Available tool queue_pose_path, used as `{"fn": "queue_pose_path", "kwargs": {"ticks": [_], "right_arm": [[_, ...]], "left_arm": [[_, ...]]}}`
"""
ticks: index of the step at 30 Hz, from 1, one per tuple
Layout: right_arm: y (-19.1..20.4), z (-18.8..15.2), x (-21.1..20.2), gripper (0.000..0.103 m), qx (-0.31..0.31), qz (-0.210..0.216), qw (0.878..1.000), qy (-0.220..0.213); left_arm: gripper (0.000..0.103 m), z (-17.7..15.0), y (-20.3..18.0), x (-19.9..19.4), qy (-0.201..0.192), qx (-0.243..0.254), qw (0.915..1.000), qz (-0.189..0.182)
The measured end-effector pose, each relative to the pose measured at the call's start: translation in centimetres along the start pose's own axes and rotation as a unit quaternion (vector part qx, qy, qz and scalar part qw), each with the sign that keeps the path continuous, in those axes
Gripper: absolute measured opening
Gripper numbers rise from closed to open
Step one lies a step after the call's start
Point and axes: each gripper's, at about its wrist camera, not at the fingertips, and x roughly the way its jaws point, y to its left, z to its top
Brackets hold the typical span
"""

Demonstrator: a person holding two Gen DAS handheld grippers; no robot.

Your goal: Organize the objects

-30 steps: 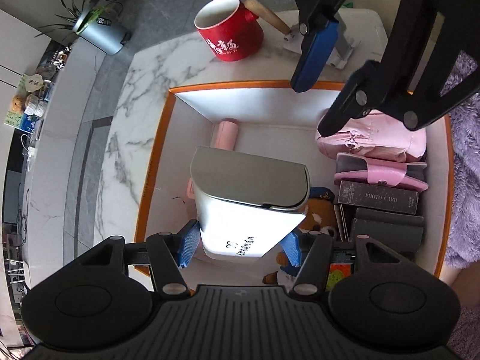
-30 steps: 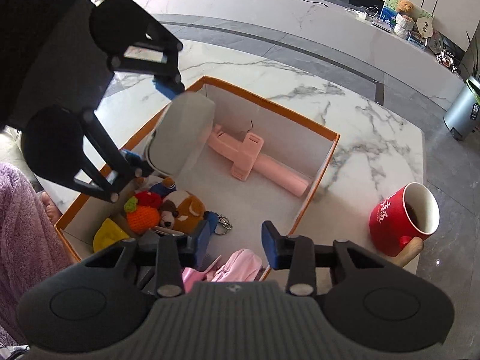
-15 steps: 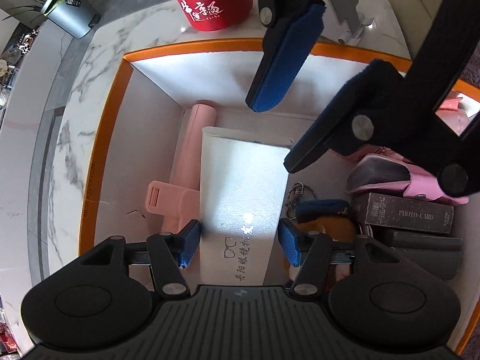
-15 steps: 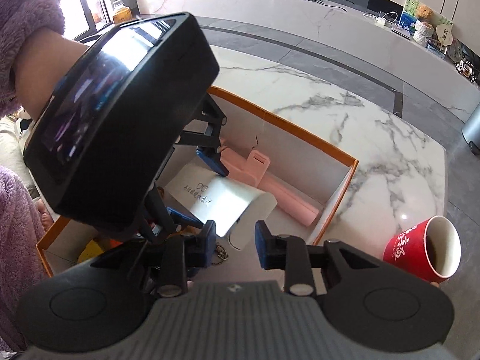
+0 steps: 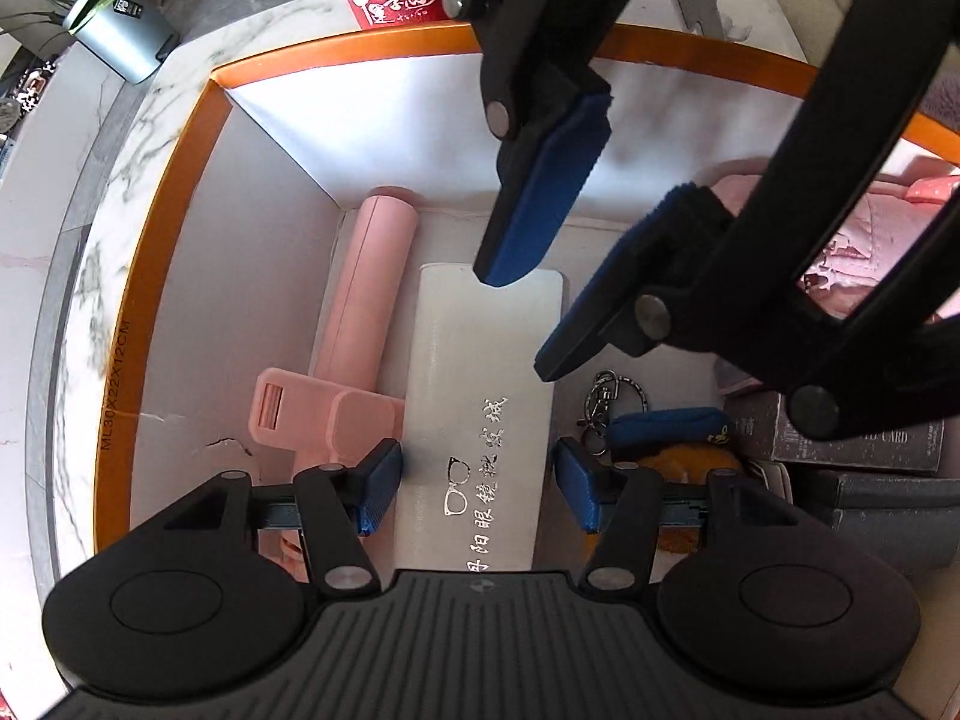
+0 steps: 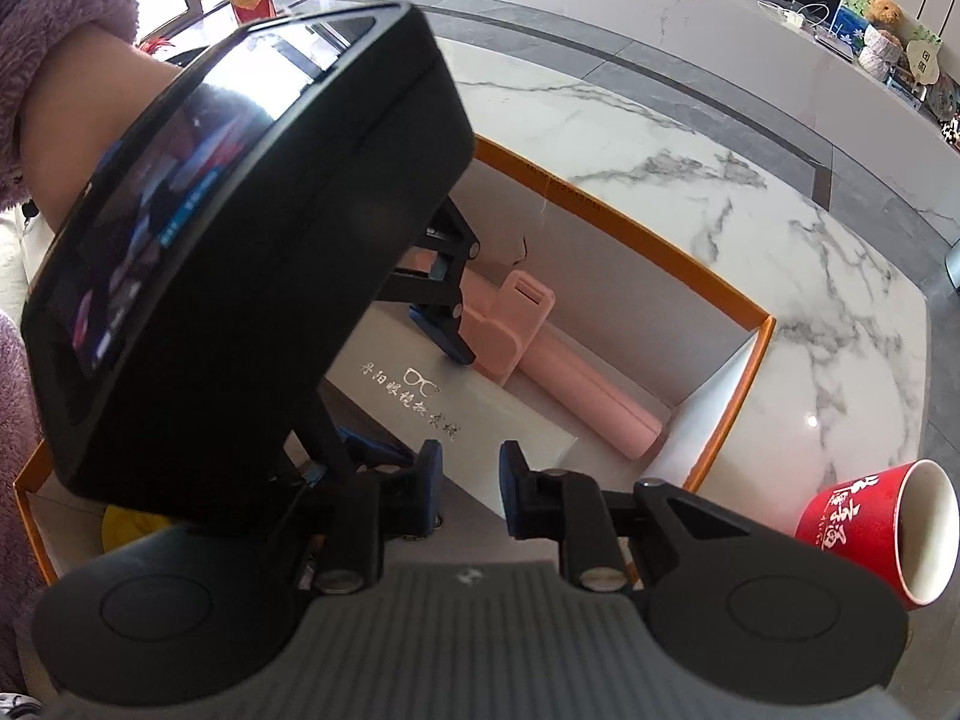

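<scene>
A white glasses case [image 5: 480, 396] with silver lettering lies flat on the floor of an orange-rimmed box [image 5: 150, 276], beside a pink stick with a clip [image 5: 366, 300]. My left gripper [image 5: 477, 480] points down into the box and is shut on the near end of the case, one blue pad against each long side. My right gripper [image 5: 522, 324] hangs over the far end of the case; its jaws are closing, with nothing pressed between them. In the right wrist view, the right gripper [image 6: 471, 483] is narrow above the case [image 6: 480, 414], and the left tool's black body fills the left side.
Right part of the box holds a plush keychain [image 5: 660, 426], dark card boxes [image 5: 858, 438] and a pink pouch [image 5: 864, 240]. A red cup [image 6: 870, 516] stands on the marble table [image 6: 780, 276] just outside the box rim [image 6: 660, 240]. A purple fleece sleeve [image 6: 54, 30] is at left.
The left gripper brought the case down from a tilted, raised pose to flat on the box floor. The right gripper moved in over the case's far end and its jaws narrowed.
</scene>
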Motion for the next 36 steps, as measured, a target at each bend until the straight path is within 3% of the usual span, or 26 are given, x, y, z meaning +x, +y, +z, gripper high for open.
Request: {"fn": "queue_pose_path", "kwargs": {"ticks": [6,12,18,20,23,29,33,36], "right_arm": [[0.2,-0.2,-0.4,0.022,0.004,-0.008,1.0,0.008],[1.3,-0.8,-2.7,0.023,0.005,-0.023,1.0,0.006],[3.9,-1.7,-7.1,0.024,-0.002,-0.043,0.999,-0.017],[5.2,-2.1,-8.9,0.032,-0.001,-0.051,0.998,-0.029],[7.2,-2.5,-11.2,0.037,0.003,-0.064,0.997,-0.045],[11.2,-3.9,-15.4,0.05,0.02,-0.097,0.992,-0.079],[13.8,-5.3,-17.8,0.058,0.049,-0.101,0.987,-0.116],[15.7,-6.6,-18.8,0.066,0.078,-0.1,0.981,-0.148]], "left_arm": [[0.07,-0.1,-0.6,-1.2,-0.009,0.004,0.9996,0.025],[0.074,-0.8,-1.5,-5.6,-0.036,-0.017,0.998,0.049],[0.074,-2.2,-3.0,-11.5,-0.085,-0.089,0.9885,0.088],[0.074,-4.2,-4.8,-14.1,-0.104,-0.125,0.9811,0.104],[0.074,-4.7,-6.9,-17.9,-0.155,-0.184,0.961,0.136],[0.077,-7.4,-10.6,-23.7,-0.25,-0.281,0.9063,0.192],[0.089,-9.7,-13.4,-26.7,-0.296,-0.343,0.8554,0.251],[0.093,-11.9,-15.2,-27.5,-0.316,-0.405,0.815,0.267]]}}
